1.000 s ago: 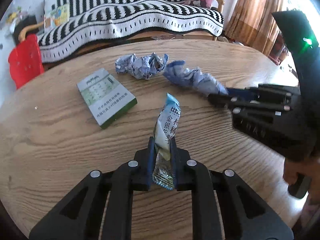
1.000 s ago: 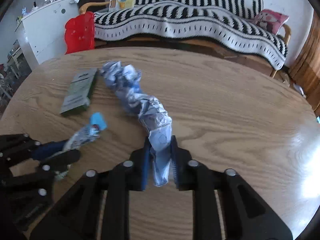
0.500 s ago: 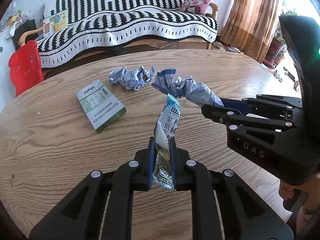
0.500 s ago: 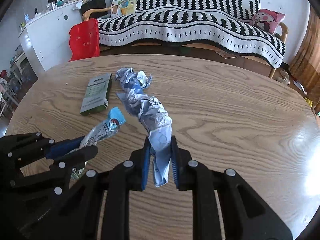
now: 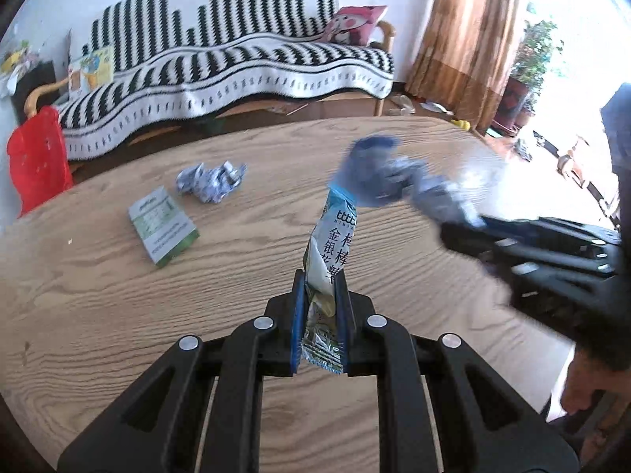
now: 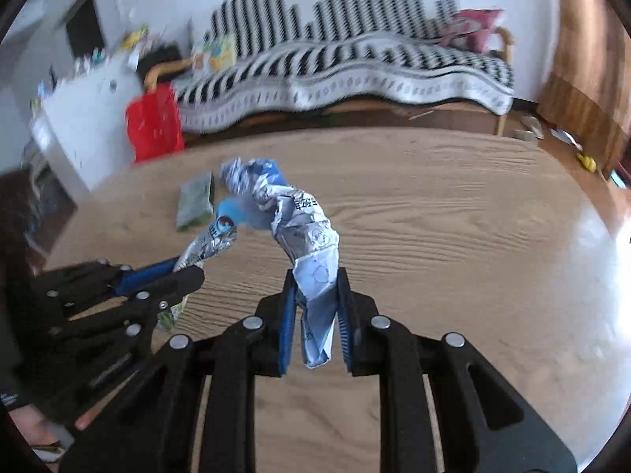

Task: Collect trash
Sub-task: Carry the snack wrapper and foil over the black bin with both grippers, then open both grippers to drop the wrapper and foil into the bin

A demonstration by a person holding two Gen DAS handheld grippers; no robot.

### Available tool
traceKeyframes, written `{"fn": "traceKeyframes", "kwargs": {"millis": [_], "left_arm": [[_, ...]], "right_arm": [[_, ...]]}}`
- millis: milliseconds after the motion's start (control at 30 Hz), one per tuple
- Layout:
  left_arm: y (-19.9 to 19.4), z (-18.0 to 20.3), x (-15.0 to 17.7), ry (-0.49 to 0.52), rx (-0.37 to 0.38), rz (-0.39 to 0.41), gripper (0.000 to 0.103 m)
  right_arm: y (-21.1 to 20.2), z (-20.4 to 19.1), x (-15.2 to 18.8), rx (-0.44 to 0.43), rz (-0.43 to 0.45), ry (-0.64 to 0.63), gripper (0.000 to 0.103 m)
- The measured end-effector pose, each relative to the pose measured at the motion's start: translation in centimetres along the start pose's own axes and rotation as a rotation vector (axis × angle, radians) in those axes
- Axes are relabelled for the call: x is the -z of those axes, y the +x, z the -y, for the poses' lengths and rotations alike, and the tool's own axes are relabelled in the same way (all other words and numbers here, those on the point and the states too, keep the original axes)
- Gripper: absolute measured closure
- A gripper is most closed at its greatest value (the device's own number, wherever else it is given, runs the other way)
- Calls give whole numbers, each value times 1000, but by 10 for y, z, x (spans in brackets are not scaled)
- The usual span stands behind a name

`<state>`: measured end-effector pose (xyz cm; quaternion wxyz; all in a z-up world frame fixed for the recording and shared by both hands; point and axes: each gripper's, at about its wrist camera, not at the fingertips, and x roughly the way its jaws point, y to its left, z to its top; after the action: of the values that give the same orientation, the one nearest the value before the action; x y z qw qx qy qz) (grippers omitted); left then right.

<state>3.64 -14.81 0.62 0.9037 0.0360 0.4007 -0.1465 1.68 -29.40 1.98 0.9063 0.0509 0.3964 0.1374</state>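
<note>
Two pieces of trash are in hand, both lifted clear of the desk [image 5: 98, 315]. One is a long snack wrapper [image 5: 329, 260], pinched near its lower end between the jaws of the left gripper [image 5: 320, 323]; its upper part stands up free past the pads. The other is a crumpled blue-and-white paper [image 6: 305, 236], pinched at its narrow tail by the jaws of the right gripper [image 6: 315, 315], with the bulky wadded part hanging forward unsupported.

Judgement on handling: both items look very light, thin and soft. The wrapper appears glossy, so it may slip under a loose pinch; the grip sits well in from the edge, which seems sound. The paper is held by a thin twisted end, and the wad beyond it could sway or tear away if swung hard. Neither is fragile.

A second crumpled ball [image 5: 211, 179] of similar paper lies on the desk, well apart from both grippers. It should squash readily; taking it across its thickest part looks best. A flat green-and-white box [image 5: 162, 230] lies just beside that ball; it looks stiff, and its long edges appear the likeliest hold.

No bin shows in either view.
</note>
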Motion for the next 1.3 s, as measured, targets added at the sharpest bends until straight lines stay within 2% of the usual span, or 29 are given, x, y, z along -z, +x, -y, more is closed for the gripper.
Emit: {"fn": "traceKeyframes", "kwargs": {"millis": [100, 233, 433, 567, 600, 667, 733, 800, 900, 933, 967, 1033, 1100, 1300], "left_arm": [[-17, 26, 0, 51, 12, 26, 90], [-44, 79, 2, 119, 60, 60, 90], [-79, 163, 8, 227, 139, 97, 90], [-88, 216, 24, 278, 214, 82, 90], [-88, 228, 30, 280, 247, 64, 90], [-82, 259, 51, 277, 362, -18, 90], [-68, 285, 74, 289, 435, -111, 90], [-48, 307, 99, 311, 463, -203, 90], [-12, 328, 138, 361, 431, -311, 90], [5, 333, 155, 382, 406, -386, 90], [13, 334, 159, 383, 400, -428, 90], [15, 338, 160, 402, 404, -425, 90], [16, 338, 160, 393, 405, -430, 90], [23, 341, 161, 392, 403, -444, 90]], "right_arm": [[-57, 21, 13, -46, 88, 75, 84], [-125, 50, 39, 0, 184, 99, 84], [-206, 94, 83, 65, 263, 143, 84], [-258, 129, 127, 113, 296, 189, 84], [-268, 139, 142, 131, 294, 208, 84], [-280, 157, 171, 160, 274, 243, 84], [-286, 175, 206, 182, 240, 293, 84], [-282, 196, 247, 200, 185, 357, 83], [-260, 218, 307, 218, 79, 460, 83], [-251, 221, 324, 238, 39, 468, 83], [-231, 223, 344, 251, -24, 473, 83], [-203, 231, 371, 215, -107, 528, 83], [-187, 238, 390, 190, -139, 588, 83], [-180, 235, 386, 211, -152, 560, 83]]}}
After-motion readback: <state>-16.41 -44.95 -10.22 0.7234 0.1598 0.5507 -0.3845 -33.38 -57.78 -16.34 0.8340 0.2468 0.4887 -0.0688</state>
